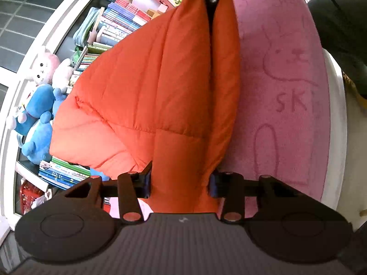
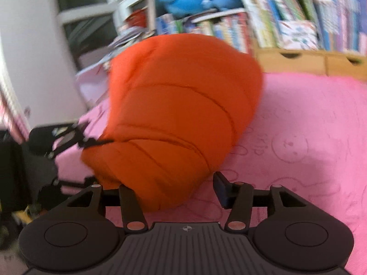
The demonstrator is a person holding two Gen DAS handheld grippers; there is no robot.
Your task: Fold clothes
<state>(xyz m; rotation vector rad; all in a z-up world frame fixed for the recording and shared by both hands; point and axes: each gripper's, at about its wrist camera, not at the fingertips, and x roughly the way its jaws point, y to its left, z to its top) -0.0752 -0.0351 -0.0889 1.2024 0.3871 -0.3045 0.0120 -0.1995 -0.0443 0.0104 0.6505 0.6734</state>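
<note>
An orange quilted jacket [image 1: 160, 87] is bunched on a pink bunny-print blanket [image 1: 286, 96], with a bookshelf [image 2: 286, 29] and blue plush toys [image 1: 39, 114] behind. In the left wrist view a thick fold of the jacket is pinched between the left gripper [image 1: 180, 183] fingers, pads pressed into the cloth on both sides. The right gripper [image 2: 170, 191] is seen spread: one finger lies at the jacket's edge, the other stands clear over the blanket, so nothing is gripped. The step in hand is judged a regrasp partway through a fold, garment still lumpy. The next move likely calls for a fresh right-hand hold on a free hem or corner, then the panel drawn flat.
</note>
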